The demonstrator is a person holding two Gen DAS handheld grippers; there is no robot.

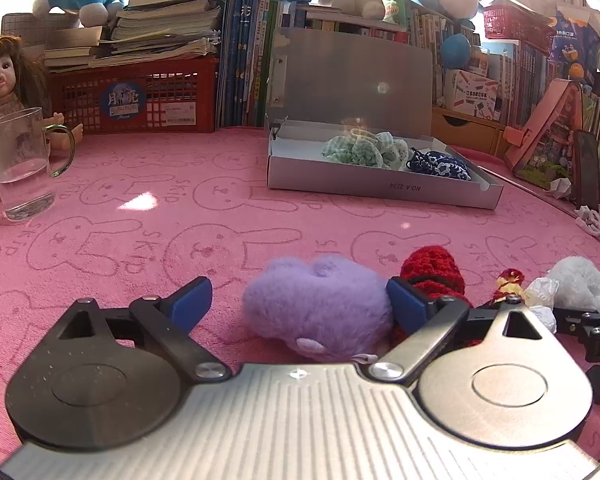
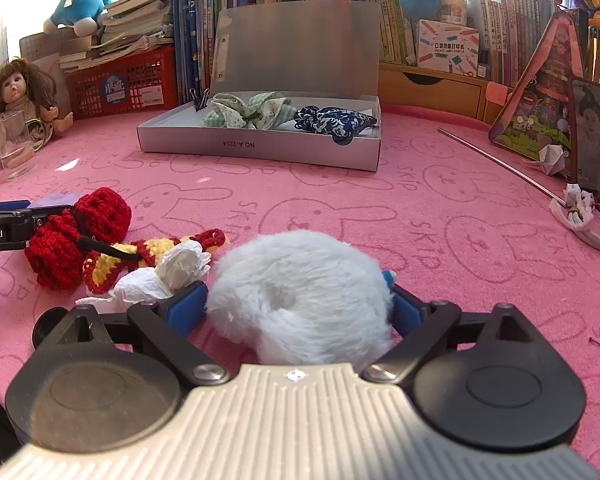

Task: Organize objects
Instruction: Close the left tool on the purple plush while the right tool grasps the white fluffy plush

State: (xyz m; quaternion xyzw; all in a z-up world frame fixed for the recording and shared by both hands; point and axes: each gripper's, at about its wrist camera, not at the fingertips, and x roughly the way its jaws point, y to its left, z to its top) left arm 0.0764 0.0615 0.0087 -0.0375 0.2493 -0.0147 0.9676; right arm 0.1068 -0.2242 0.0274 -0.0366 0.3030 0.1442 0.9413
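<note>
A fluffy purple scrunchie (image 1: 318, 306) lies on the pink cloth between the fingers of my left gripper (image 1: 300, 300), which is open; its right pad touches the fluff, the left pad stands apart. A fluffy pale blue scrunchie (image 2: 300, 296) sits between the fingers of my right gripper (image 2: 296, 300), both pads against its sides, jaws wide. A red knitted piece (image 2: 76, 236), a red-and-yellow knitted piece (image 2: 148, 256) and a crumpled white piece (image 2: 168, 276) lie to the left. The open grey box (image 2: 260, 148) holds green scrunchies (image 2: 248, 114) and a dark blue patterned one (image 2: 334, 122).
A glass mug (image 1: 24, 164) and a doll (image 1: 0, 80) stand at the far left. A red basket (image 1: 140, 96), books and plush toys line the back. A thin metal rod (image 2: 496, 160), a phone (image 2: 590, 136) and white cord (image 2: 576, 208) are on the right.
</note>
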